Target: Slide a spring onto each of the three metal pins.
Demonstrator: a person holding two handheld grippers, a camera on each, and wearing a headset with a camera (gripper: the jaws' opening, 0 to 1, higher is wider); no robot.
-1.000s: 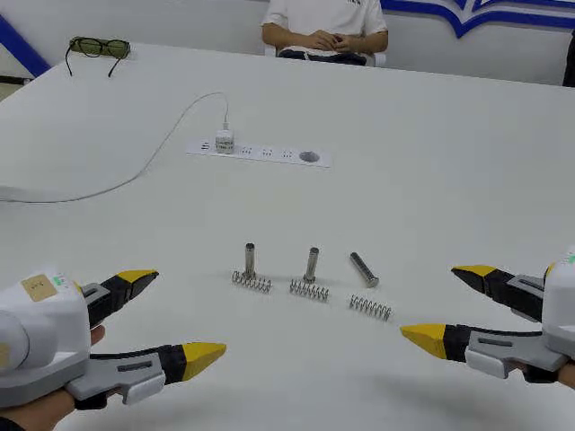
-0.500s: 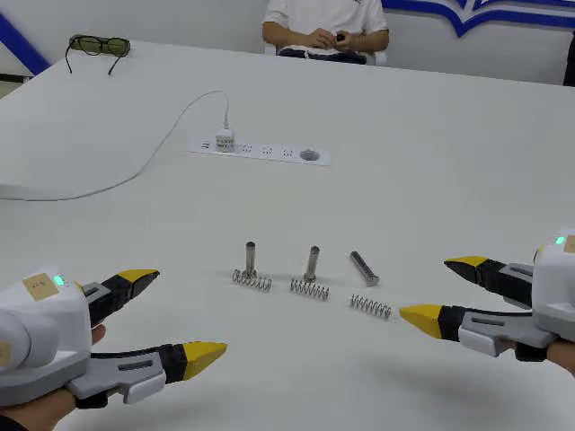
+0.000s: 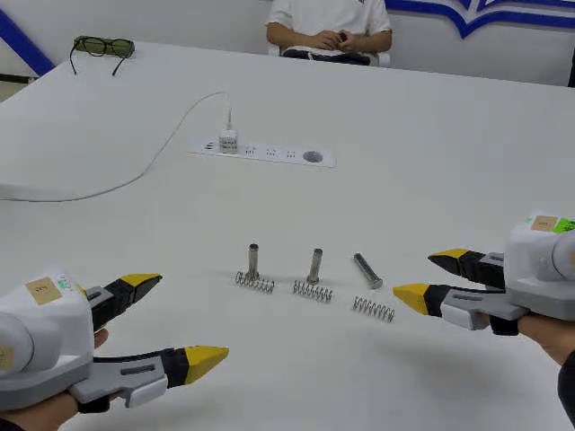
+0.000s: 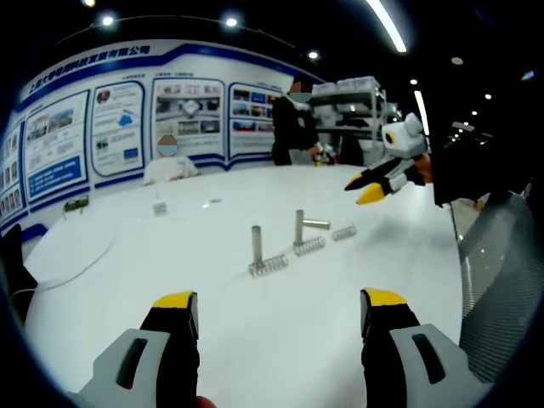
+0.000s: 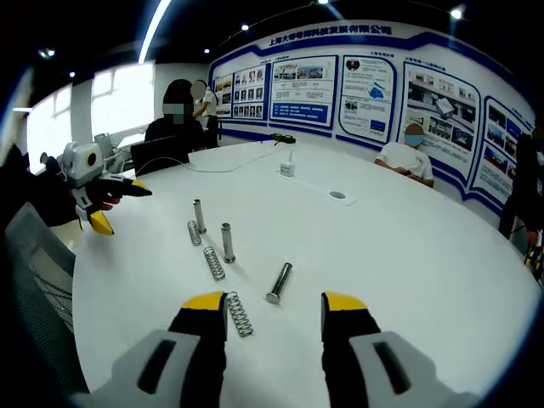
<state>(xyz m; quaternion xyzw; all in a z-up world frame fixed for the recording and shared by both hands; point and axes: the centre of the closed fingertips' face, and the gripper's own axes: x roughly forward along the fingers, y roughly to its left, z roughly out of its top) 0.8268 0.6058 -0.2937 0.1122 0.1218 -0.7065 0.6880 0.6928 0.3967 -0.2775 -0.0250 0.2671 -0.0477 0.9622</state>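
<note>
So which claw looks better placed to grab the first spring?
Probably the right claw. It is open and close to the rightmost spring, which lies just ahead of its tips in the right gripper view. The left claw, also open, sits much farther from it.

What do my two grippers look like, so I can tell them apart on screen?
They match: white bodies, grey arms and black jaws with pointed yellow tips. The left gripper has a tan sticker on top; the right gripper has one too, plus a green mark.
</note>
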